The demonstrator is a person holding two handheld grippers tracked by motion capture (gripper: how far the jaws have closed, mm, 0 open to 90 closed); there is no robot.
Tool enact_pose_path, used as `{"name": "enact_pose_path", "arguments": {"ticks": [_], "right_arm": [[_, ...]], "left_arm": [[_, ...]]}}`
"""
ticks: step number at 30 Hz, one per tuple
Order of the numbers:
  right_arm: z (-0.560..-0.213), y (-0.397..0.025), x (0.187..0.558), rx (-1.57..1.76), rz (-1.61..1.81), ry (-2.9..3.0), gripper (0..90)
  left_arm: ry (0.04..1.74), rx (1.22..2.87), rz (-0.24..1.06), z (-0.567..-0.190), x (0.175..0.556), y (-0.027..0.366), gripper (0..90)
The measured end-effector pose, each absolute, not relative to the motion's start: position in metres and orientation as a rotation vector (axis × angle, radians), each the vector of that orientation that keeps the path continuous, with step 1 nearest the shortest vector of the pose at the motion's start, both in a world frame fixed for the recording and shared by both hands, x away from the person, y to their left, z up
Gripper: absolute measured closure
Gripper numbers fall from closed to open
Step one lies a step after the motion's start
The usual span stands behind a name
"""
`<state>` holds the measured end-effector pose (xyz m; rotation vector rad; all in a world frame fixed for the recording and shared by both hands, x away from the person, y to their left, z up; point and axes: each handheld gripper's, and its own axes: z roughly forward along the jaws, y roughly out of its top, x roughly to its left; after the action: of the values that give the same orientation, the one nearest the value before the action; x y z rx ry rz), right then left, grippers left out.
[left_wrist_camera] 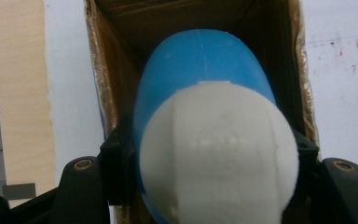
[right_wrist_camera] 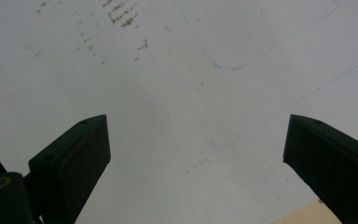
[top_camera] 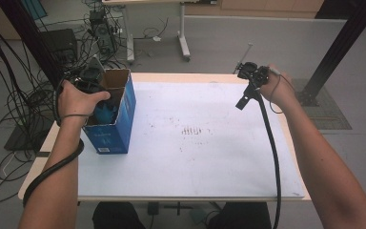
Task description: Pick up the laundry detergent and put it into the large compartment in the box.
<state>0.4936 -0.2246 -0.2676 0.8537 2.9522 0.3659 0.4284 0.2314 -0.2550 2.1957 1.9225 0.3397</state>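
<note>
L hand-held gripper (left_wrist_camera: 214, 186) w/ bottle (left_wrist_camera: 205, 116) inside box (left_wrist_camera: 102, 93)

**Left hand at the open box, right hand held off to the far side**

A white sheet (top_camera: 195, 143) covers most of the desk (top_camera: 186, 76), with faint brown marks near its middle. An open blue cardboard box (top_camera: 116, 121) stands upright at the left part of the sheet. The person's left hand (top_camera: 78, 102) holds the left tool (top_camera: 91, 81) over the box's open top; a blue object (top_camera: 106, 112) sits in the opening just beside the fingers. The right hand (top_camera: 279, 88) holds the right tool (top_camera: 244, 98) near the desk's far right corner, well apart from the box, pointing down toward the sheet. A thick black cable (top_camera: 271, 157) trails from it toward the near edge. Cables lie on the floor (top_camera: 219, 38) beyond.
</note>
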Motion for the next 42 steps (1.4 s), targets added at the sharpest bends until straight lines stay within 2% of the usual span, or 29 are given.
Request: {"name": "enact_pose_path", "arguments": {"ticks": [13, 42], "right_arm": [[-0.27, -0.226, 0.493, 0.853, 0.359, 2.956, 7.1], [-0.269, -0.227, 0.492, 0.845, 0.363, 2.95, 7.1]], "left_arm": [[1.941, 2.215, 0.332, -0.273, 0.429, 0.229, 37.7], [1.945, 2.229, 0.344, -0.274, 0.428, 0.225, 37.7]]}}
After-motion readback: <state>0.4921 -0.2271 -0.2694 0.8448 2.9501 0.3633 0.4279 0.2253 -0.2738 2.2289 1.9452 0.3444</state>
